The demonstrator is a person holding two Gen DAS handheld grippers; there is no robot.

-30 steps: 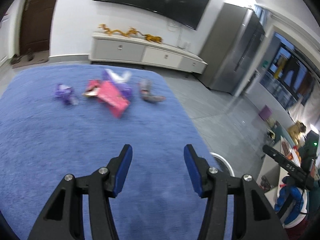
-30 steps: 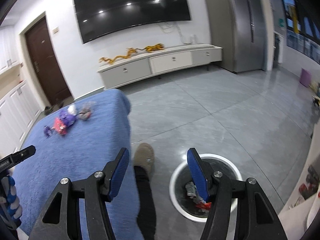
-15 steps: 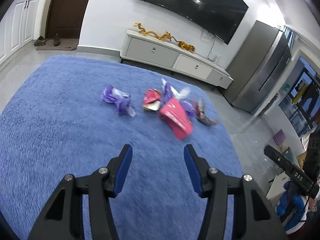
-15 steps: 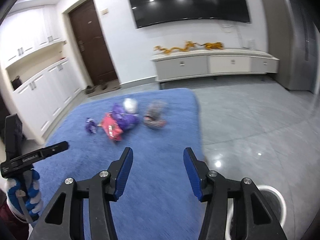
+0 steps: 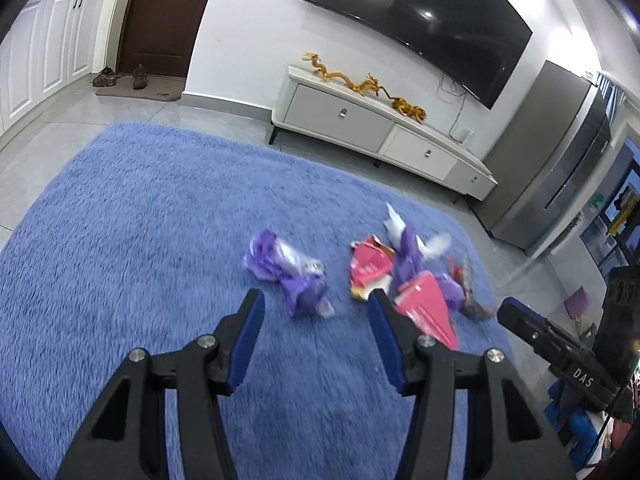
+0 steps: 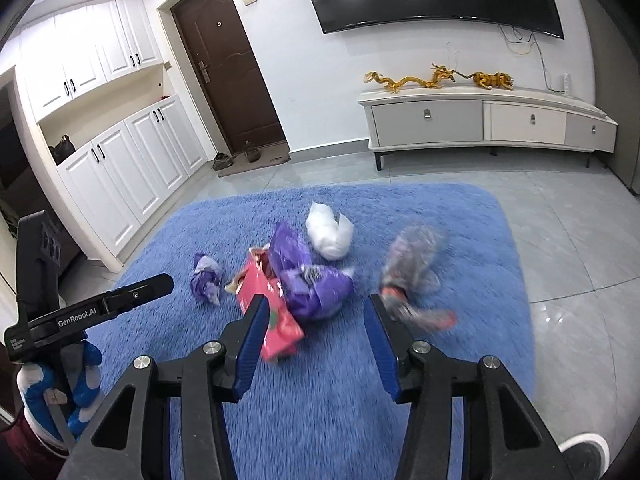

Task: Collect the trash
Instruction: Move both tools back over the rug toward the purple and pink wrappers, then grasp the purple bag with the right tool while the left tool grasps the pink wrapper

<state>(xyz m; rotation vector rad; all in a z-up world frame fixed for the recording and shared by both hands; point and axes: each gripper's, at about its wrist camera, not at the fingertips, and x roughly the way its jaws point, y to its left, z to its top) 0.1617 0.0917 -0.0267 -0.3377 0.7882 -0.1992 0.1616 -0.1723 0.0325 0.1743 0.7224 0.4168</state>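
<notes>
A pile of trash lies on a blue shaggy rug [image 5: 140, 240]. In the left wrist view a crumpled purple wrapper [image 5: 296, 276] sits just beyond my left gripper [image 5: 315, 300], which is open and empty. To its right lie a pink packet [image 5: 426, 312], a red-pink wrapper [image 5: 368, 272] and a purple bag [image 5: 406, 256]. In the right wrist view my right gripper [image 6: 315, 306] is open and empty above the rug. The pink packet [image 6: 272, 308] and the purple bag [image 6: 312, 284] lie just past its tips. A grey-red wrapper [image 6: 412, 272] is to the right, and a white crumpled bag [image 6: 328, 236] lies farther off.
A white bin rim [image 6: 588, 444] shows at the bottom right corner on the grey tile floor. A low white TV cabinet [image 6: 480, 120] stands behind the rug. White cupboards [image 6: 132, 168] line the left wall. A blue-gloved hand [image 6: 80, 372] holds the left device at the left edge.
Both views have swung toward the trash pile, which is now much nearer. The right view turned away from the bin on the floor to the rug. The right jaws narrowed a little.
</notes>
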